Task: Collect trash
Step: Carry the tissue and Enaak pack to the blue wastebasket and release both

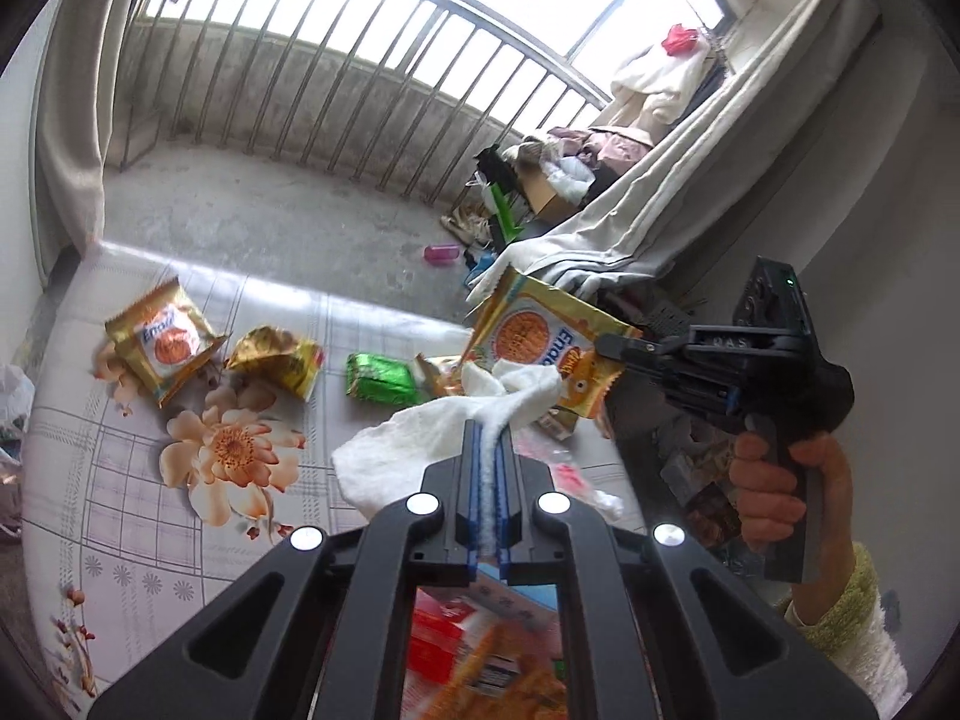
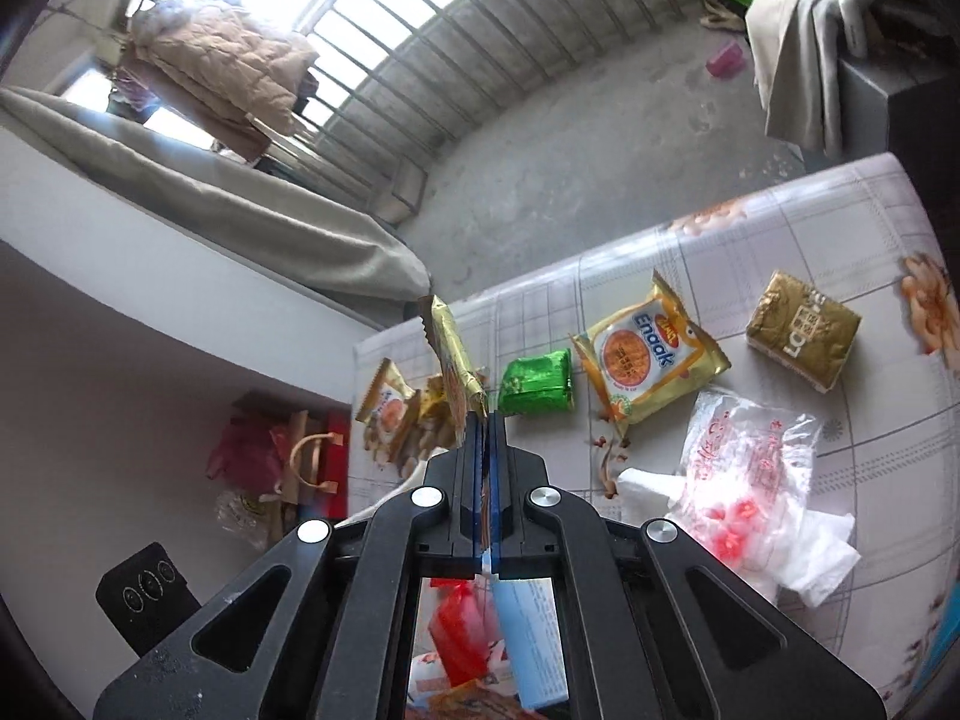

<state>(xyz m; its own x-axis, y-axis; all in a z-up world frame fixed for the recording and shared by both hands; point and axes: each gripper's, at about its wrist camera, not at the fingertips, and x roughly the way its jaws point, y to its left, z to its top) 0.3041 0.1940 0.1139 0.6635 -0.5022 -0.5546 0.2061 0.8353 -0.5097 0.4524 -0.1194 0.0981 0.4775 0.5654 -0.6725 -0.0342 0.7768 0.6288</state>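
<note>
My left gripper (image 1: 489,426) is shut on a white tissue (image 1: 420,450) and holds it above the floral tablecloth (image 1: 120,480). My right gripper (image 1: 606,345) shows at the right of the left wrist view, shut on a yellow Enaak snack wrapper (image 1: 540,336). In the right wrist view that gripper (image 2: 487,417) pinches the same wrapper (image 2: 450,360) edge-on. On the table lie another Enaak wrapper (image 2: 642,360), a green wrapper (image 2: 537,387), a gold packet (image 2: 801,330) and a crumpled plastic bag (image 2: 750,468).
A crumpled yellow wrapper (image 1: 279,357) lies by the green wrapper (image 1: 378,378). A box of colourful trash (image 1: 480,648) sits below both grippers. A balcony railing (image 1: 360,90), curtains (image 1: 660,192), a pink bottle (image 1: 441,253) on the floor and gift bags (image 2: 300,462) surround the table.
</note>
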